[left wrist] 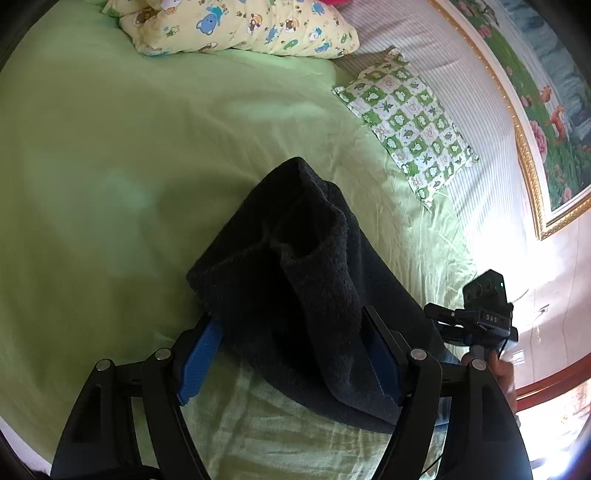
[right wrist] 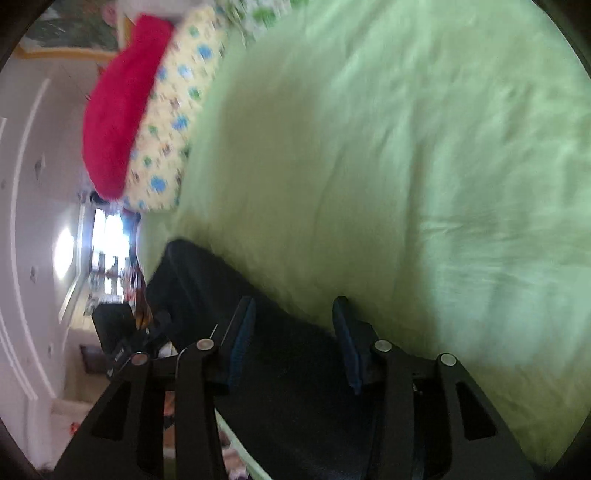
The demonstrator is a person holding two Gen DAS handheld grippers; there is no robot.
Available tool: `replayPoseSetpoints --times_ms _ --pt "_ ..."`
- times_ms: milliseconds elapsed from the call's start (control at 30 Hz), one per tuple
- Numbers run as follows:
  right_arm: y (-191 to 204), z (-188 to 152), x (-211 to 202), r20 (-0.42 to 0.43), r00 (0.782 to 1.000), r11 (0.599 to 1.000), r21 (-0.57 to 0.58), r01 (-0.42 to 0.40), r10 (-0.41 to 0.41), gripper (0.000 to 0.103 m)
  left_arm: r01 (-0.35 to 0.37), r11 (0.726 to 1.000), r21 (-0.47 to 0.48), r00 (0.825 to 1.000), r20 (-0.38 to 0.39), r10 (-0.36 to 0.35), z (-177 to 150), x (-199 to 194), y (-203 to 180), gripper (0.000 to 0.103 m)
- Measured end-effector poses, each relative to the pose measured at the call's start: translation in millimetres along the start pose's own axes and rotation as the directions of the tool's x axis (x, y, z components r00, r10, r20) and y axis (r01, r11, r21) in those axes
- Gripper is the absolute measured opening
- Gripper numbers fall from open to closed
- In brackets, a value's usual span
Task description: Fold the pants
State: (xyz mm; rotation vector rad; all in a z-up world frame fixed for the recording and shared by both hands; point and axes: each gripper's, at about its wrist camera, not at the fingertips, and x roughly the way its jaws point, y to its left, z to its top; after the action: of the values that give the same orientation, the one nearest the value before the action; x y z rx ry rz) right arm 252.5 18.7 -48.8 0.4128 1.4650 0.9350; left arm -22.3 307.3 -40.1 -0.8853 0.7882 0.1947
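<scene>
Folding dark pants (left wrist: 295,266) on the green bed (left wrist: 110,166).
Left gripper (left wrist: 291,350) wide, bunched cloth between, unpinched; right gripper (right wrist: 295,332) half open over cloth, grip unclear. Pinch one layer, carry flat toward bed's middle.

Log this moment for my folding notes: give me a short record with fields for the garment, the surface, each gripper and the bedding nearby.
garment: dark pants, bunched in a heap, not yet flat
surface: green bedsheet
left gripper: jaws wide, pants between the fingers, pads not visibly pressing
right gripper: jaws apart over the dark fabric, view blurred, no grip seen
bedding: cartoon-print quilt at the far side; green checked pillow near the wall
wall: gold-framed painting
</scene>
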Motion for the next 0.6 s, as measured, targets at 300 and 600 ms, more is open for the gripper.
replayPoseSetpoints --times_ms 300,600 --pt "12 -10 8 -0.098 0.994 0.995 -0.095 0.031 -0.040 0.027 -0.016 1.000 0.026 1.000 0.025 0.015 9 19 -8 0.044" --pt "128 -97 -28 0.455 0.835 0.686 -0.502 0.527 -0.309 0.020 0.107 0.976 0.187 0.972 0.187 -0.143 -15 -59 -34 0.019"
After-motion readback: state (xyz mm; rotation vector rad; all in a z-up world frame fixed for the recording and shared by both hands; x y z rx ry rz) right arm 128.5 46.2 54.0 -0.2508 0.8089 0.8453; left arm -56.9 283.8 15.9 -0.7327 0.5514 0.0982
